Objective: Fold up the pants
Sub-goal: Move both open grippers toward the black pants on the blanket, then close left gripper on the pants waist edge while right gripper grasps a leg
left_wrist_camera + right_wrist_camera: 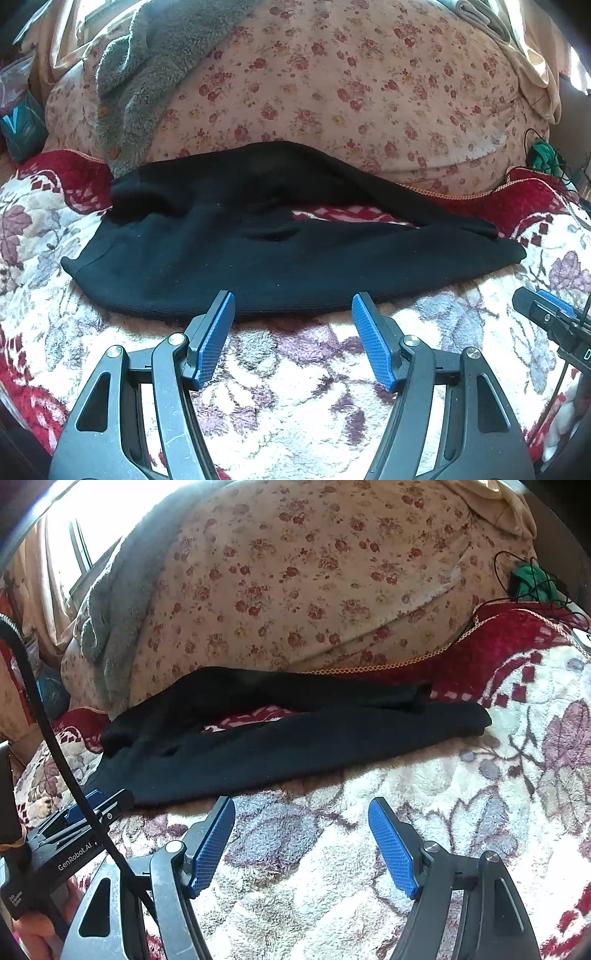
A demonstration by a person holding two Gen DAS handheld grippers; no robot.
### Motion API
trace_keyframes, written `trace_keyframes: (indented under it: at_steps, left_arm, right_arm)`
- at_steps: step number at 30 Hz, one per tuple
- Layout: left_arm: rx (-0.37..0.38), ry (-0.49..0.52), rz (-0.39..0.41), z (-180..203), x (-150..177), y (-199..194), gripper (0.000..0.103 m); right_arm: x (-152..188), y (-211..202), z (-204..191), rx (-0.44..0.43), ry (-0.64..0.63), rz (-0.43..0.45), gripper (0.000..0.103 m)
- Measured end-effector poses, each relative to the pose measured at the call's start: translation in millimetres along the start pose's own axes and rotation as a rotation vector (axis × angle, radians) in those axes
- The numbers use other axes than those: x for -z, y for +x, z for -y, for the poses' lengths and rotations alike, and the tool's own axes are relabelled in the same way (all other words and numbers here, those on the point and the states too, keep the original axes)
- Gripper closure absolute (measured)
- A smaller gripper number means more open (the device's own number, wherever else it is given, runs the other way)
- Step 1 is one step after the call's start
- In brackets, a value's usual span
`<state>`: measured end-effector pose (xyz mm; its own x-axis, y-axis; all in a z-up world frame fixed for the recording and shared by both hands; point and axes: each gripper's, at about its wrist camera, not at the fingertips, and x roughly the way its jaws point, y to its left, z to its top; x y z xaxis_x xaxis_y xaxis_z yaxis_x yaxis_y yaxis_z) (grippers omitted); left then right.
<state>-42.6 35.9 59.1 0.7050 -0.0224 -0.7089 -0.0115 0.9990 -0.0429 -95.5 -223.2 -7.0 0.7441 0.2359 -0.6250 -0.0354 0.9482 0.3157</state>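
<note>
Black pants [236,251] lie spread across a fleecy flowered blanket [295,387], waist at the left and both legs running to the right with a gap between them. My left gripper [293,301] hovers open just in front of the near edge of the pants, nothing between its blue pads. In the right wrist view the same pants [295,738] stretch from lower left to the leg ends at the right. My right gripper [301,806] stands open over the blanket [406,782], a little short of the near leg. The left gripper [92,805] shows at that view's left edge.
A big flowered duvet [351,85] is heaped behind the pants, with a grey fleece garment [147,77] draped on its left. A green item with black cables [543,157] lies at the far right. A black cable [55,738] crosses the right wrist view's left side.
</note>
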Motion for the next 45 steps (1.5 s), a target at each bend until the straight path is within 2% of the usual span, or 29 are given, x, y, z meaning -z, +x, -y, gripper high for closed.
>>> trace_keyframes:
  at_steps: [14, 19, 25, 32, 35, 38, 45]
  left_arm:
    - [-0.015, -0.031, -0.034, -13.2, 3.1, 13.3, 0.036]
    - [-0.036, -0.078, -0.069, -38.5, 8.0, 18.4, 0.036]
    - [-0.106, -0.148, -0.069, -87.0, 15.5, 14.1, 0.037]
    - [-0.165, -0.265, -0.069, -139.5, 18.7, 16.3, 0.037]
    - [-0.155, -0.307, -0.088, -149.6, 20.3, 24.3, 0.037]
    - [-0.132, -0.339, -0.099, -153.0, 21.1, 31.5, 0.037]
    - [-0.134, -0.336, -0.084, -150.7, 10.1, 45.8, 0.036]
  right_arm:
    - [2.2, 12.5, 12.2, 0.005, 0.021, -0.038, 0.029]
    - [2.6, 22.7, 28.4, 0.02, 0.048, -0.063, 0.029]
    - [-2.4, 34.8, 59.5, 0.04, 0.114, -0.081, 0.029]
    - [-13.0, 49.6, 91.7, -0.018, 0.223, -0.099, 0.029]
    - [-16.6, 60.0, 99.2, -0.041, 0.261, -0.108, 0.029]
    - [-23.0, 67.2, 101.0, -0.047, 0.261, -0.097, 0.029]
    - [-38.5, 87.9, 112.8, -0.094, 0.313, -0.088, 0.029]
